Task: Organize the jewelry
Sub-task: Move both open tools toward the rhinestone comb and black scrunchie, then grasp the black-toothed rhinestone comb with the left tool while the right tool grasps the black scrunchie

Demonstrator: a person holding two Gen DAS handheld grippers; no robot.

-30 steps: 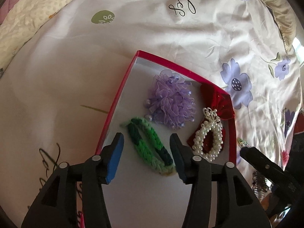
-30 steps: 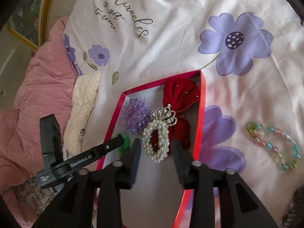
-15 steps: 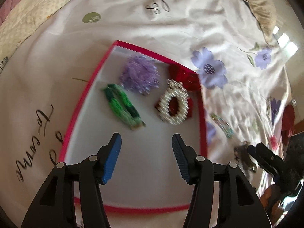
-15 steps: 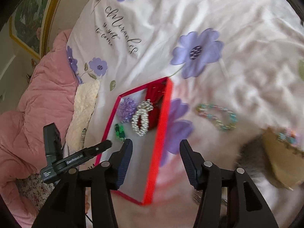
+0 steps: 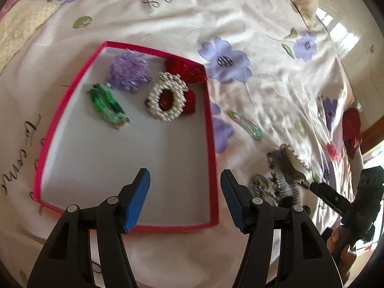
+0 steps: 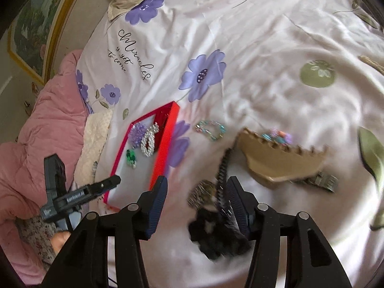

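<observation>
Jewelry sits mostly in the red tray [image 5: 211, 144] (pearl clip [image 5: 166, 99], green band [image 5: 108, 103]); a bead bracelet [image 6: 210, 129] lies outside. Left gripper [image 5: 184, 199] and right gripper [image 6: 195, 204] both gape, empty.

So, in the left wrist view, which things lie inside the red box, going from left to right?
green braided bracelet → purple flower piece → pearl oval clip
</observation>
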